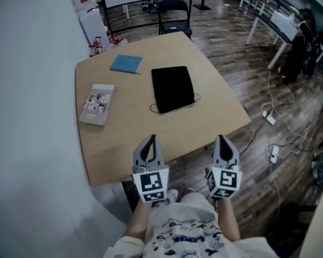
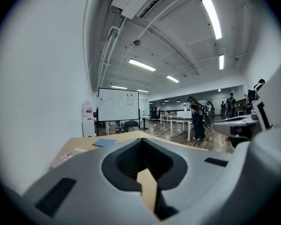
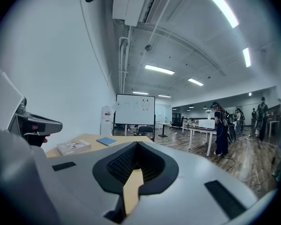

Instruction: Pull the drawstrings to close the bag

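A flat black drawstring bag (image 1: 173,88) lies in the middle of the wooden table (image 1: 124,138), with thin cord loops sticking out at its near left corner and right side. My left gripper (image 1: 150,140) hangs shut over the table's near edge, well short of the bag. Just beyond the table's near right edge, my right gripper (image 1: 224,139) is also shut and holds nothing. In the left gripper view the jaws (image 2: 143,172) meet with only table beyond them. The right gripper view shows its jaws (image 3: 133,175) closed too, and the bag is hidden in both gripper views.
A blue notebook (image 1: 126,64) lies at the table's far side and a printed book (image 1: 98,104) at its left. A white wall runs along the left. A black chair (image 1: 174,15) stands behind the table. Cables and power strips (image 1: 269,117) lie on the floor to the right.
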Tool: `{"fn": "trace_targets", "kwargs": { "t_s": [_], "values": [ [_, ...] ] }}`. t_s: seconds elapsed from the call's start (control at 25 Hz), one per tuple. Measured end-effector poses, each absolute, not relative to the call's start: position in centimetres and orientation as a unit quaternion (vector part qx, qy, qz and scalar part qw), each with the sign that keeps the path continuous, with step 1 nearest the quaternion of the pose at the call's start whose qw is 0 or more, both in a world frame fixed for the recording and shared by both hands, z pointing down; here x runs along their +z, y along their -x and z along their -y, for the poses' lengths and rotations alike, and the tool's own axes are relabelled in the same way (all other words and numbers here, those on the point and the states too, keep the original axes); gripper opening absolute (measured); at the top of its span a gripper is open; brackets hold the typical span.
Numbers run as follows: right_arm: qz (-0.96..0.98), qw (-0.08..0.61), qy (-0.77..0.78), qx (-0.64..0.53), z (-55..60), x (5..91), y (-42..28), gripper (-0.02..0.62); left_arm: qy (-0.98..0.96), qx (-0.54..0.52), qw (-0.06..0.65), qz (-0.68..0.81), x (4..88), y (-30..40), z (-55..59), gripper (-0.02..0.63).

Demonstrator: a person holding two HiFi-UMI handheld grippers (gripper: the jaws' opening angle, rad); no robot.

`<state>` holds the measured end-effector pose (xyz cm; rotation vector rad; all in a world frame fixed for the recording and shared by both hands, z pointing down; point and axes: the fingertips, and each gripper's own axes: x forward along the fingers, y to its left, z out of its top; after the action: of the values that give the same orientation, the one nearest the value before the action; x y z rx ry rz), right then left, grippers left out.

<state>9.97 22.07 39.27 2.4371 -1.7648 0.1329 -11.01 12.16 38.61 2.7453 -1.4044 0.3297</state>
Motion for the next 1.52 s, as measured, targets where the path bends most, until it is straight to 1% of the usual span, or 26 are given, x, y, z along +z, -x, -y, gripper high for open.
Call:
{"fn": "trace_targets", "kwargs": {
  "t_s": [0.36,0.56,0.72,0.88,1.2,1.52],
  "values": [
    [0.578,0.090,-0.809,0.050,-17.7,41.7,-11.9,0.000,-0.878,0.137,0.033,0.457,42.0,10.5,-8.3,0.000],
    [0.577,0.117,-0.805,0.069,-13.7,44.1,-14.9,0.000,-0.867,0.157,0.046,0.471,44.1,9.1,-4.8,0.000],
    [0.594,0.123,-0.791,0.077,-8.7,45.0,-17.5,0.000,-0.855,0.179,0.056,0.484,46.0,7.4,-1.0,0.000],
    [0.610,0.145,-0.772,0.099,-3.8,47.0,-20.0,0.000,-0.847,0.213,0.069,0.482,48.5,5.5,2.6,0.000],
    [0.644,0.201,-0.723,0.149,4.0,51.9,-23.9,0.002,-0.816,0.281,0.115,0.491,53.8,3.9,8.0,0.000],
    [0.661,0.267,-0.671,0.201,6.9,57.9,-25.7,0.003,-0.789,0.346,0.154,0.484,59.1,3.8,10.3,0.000]
  ]
}}
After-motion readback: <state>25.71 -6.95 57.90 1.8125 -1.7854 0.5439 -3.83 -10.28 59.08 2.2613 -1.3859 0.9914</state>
